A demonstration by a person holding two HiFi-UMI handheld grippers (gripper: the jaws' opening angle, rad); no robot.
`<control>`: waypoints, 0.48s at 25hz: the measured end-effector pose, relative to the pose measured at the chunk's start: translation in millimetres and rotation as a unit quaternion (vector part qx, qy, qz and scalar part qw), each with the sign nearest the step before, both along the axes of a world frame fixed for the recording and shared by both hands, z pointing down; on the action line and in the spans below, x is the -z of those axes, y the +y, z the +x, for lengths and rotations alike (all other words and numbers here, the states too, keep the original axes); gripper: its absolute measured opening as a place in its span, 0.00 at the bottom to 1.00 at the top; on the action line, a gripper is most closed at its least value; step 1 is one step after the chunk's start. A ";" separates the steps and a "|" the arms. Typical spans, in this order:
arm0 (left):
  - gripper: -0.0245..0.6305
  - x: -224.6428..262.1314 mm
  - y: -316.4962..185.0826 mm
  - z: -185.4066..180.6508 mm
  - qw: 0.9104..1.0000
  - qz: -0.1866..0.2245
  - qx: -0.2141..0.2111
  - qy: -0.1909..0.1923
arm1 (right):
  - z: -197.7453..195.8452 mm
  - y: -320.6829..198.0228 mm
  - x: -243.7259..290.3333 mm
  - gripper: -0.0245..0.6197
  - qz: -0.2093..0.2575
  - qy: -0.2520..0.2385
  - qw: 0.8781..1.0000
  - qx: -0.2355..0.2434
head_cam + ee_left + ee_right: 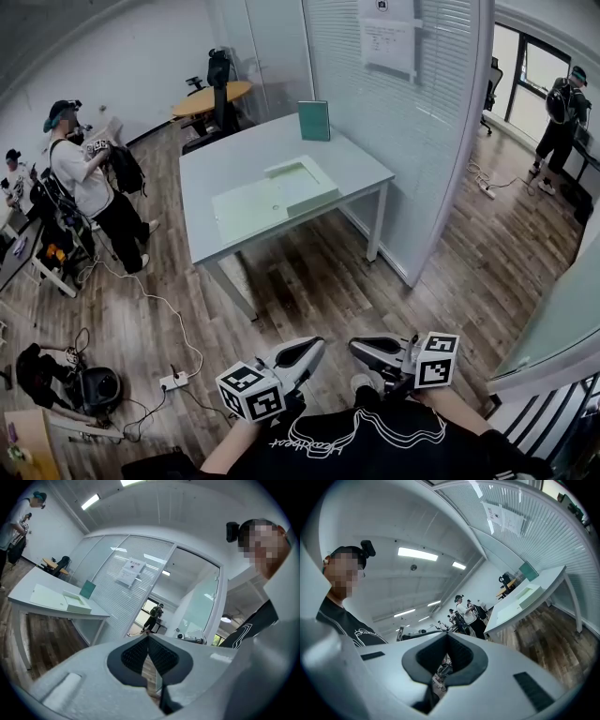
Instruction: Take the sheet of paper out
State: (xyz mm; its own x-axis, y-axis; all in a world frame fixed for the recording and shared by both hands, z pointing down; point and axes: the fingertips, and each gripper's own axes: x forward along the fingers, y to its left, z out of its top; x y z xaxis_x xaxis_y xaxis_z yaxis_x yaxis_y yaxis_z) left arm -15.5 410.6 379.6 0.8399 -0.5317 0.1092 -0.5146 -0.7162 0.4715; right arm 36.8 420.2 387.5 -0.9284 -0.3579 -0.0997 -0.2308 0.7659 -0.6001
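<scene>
The left tool (315, 345) and the right tool (356, 345) are both clenched on nothing, well short of the worktop (234, 150), which bears a pale green box (302, 182).

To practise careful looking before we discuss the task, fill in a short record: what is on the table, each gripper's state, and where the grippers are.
Table: pale, across the wood floor from the person
On it: box with a shallow recess; flat panel right beside it; teal board upright at the far edge
Left gripper: shut, empty
Right gripper: shut, empty
Grippers' place: close to the person's body, well short of the table
Paper: cannot be made out
</scene>
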 end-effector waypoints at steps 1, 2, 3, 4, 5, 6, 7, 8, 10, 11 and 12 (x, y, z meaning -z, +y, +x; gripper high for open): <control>0.06 -1.4 -7.0 2.1 1.000 -0.003 0.003 -0.001 | 2.5 -7.5 -1.4 0.05 -0.002 -0.001 1.000 0.001; 0.06 -2.7 -14.8 4.3 1.000 -0.006 0.006 -0.001 | 5.0 -15.8 -2.6 0.05 -0.005 -0.002 1.000 0.003; 0.06 -3.8 -23.1 6.7 1.000 -0.010 0.008 -0.002 | 7.3 -24.7 -3.5 0.05 -0.008 -0.003 1.000 0.005; 0.06 -5.1 -31.8 9.3 1.000 -0.013 0.011 -0.002 | 9.7 -33.9 -4.3 0.05 -0.011 -0.004 1.000 0.008; 0.06 -6.5 -40.7 11.9 1.000 -0.017 0.014 -0.003 | 12.0 -43.3 -4.9 0.05 -0.013 -0.005 1.000 0.011; 0.06 -8.2 -49.5 14.6 1.000 -0.020 0.016 -0.004 | 14.5 -52.5 -5.5 0.05 -0.014 -0.006 1.000 0.014; 0.06 -10.1 -58.6 17.3 1.000 -0.025 0.019 -0.004 | 17.1 -61.8 -6.2 0.05 -0.016 -0.008 1.000 0.017; 0.06 -12.0 -68.0 20.2 0.999 -0.029 0.022 -0.004 | 20.0 -71.3 -6.8 0.05 -0.018 -0.008 1.000 0.020; 0.06 -15.2 -88.8 27.3 0.999 -0.040 0.025 0.001 | 27.1 -91.6 -8.2 0.05 -0.019 -0.007 1.000 0.023; 0.06 -16.4 -100.2 31.6 0.999 -0.044 0.026 0.004 | 31.5 -102.5 -8.7 0.05 -0.019 -0.007 1.000 0.024; 0.06 -17.4 -112.0 36.4 0.999 -0.048 0.025 0.006 | 36.4 -113.5 -9.4 0.05 -0.019 -0.006 1.000 0.024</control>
State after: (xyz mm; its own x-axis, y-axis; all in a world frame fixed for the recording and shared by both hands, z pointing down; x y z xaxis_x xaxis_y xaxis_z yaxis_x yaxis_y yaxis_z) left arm 20.9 298.6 396.9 0.8137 -0.5611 0.1517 -0.5429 -0.6405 0.5431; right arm 73.1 306.7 396.9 -0.9431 -0.3175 -0.0986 -0.1872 0.7523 -0.6316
